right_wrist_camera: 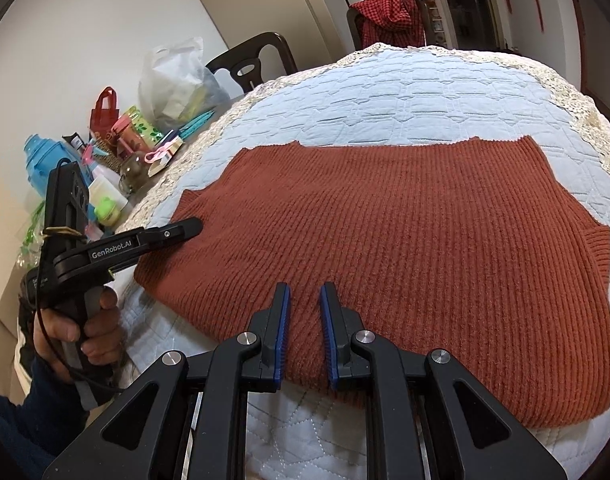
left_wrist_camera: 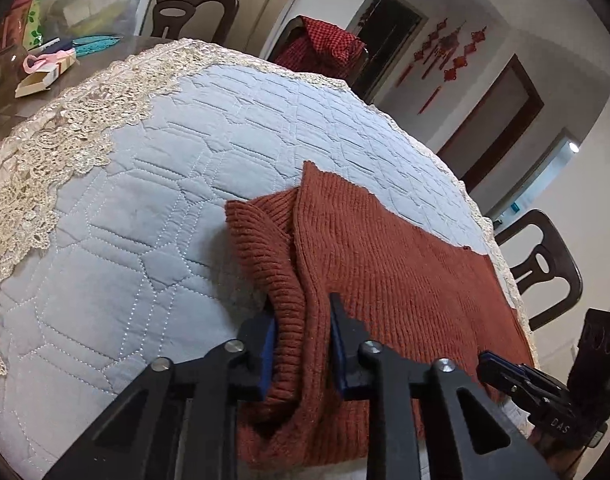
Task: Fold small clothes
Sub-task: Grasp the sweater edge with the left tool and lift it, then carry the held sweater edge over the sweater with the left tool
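Note:
A rust-red knitted sweater lies flat on the pale blue quilted cover, spread wide in the right wrist view. My left gripper is shut on a bunched ribbed edge of the sweater, and the knit fills the gap between its blue pads. Seen from the right wrist view, the left gripper sits at the sweater's left side, held by a hand. My right gripper is shut on the sweater's near edge, with knit between its pads. In the left wrist view the right gripper shows at the sweater's lower right.
The quilt has a cream lace border. Bottles, bags, clips and small boxes crowd the table's left side. Dark chairs stand around the table; one holds a red checked cloth.

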The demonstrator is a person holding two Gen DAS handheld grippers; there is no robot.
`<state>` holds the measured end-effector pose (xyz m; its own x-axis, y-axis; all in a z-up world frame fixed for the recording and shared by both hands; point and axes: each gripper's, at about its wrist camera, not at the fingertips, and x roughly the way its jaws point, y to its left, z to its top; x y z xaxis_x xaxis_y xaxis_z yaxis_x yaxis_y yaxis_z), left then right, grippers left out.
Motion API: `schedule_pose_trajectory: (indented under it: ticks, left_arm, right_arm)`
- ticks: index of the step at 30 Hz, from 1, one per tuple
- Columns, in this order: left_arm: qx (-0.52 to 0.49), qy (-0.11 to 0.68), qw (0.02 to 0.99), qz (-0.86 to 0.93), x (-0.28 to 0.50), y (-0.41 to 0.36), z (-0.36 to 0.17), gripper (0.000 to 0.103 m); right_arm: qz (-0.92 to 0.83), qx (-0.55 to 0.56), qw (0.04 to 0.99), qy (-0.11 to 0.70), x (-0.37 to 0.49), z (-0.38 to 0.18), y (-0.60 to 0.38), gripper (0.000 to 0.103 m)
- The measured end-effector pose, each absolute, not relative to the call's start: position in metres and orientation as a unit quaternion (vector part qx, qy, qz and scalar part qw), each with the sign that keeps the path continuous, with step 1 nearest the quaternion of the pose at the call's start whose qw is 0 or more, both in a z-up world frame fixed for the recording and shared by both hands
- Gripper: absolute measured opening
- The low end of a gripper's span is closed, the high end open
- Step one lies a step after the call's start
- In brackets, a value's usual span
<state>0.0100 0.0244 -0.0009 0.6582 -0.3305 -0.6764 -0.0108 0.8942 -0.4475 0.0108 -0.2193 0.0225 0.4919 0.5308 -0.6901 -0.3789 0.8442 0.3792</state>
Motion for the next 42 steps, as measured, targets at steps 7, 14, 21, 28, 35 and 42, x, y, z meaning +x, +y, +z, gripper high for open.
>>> schedule_pose_trajectory:
  ticks: [7, 14, 21, 28, 35, 42]
  left_arm:
    - [-0.236, 0.399, 0.88, -0.109, 0.007, 0.03, 0.005, 0.02]
    - [-0.228, 0.393, 0.883, -0.115, 0.007, 0.026, 0.013, 0.02]
    - [-0.234, 0.398, 0.88, -0.117, 0.008, 0.028, 0.01, 0.019]
    - [-0.246, 0.381, 0.881, -0.136, 0.005, 0.028, 0.028, 0.019]
    - [-0.244, 0.352, 0.885, -0.183, 0.007, 0.004, 0.07, 0.018]
    - [-0.193, 0.337, 0.884, -0.262, 0.026, -0.083, 0.113, 0.016]
  right_arm:
    - [0.264, 0.088, 0.861, 0.426, 0.009, 0.021, -0.22, 0.016]
    - [0.267, 0.099, 0.859, 0.426, 0.008, 0.02, -0.224, 0.016]
    - [0.268, 0.104, 0.857, 0.427, 0.009, 0.021, -0.226, 0.016]
    - [0.265, 0.103, 0.857, 0.43, 0.011, 0.021, -0.224, 0.016]
    - [0.246, 0.105, 0.867, 0.42, 0.004, 0.03, -0.24, 0.016]
    - [0.192, 0.138, 0.884, 0.402, -0.009, 0.036, -0.29, 0.016]
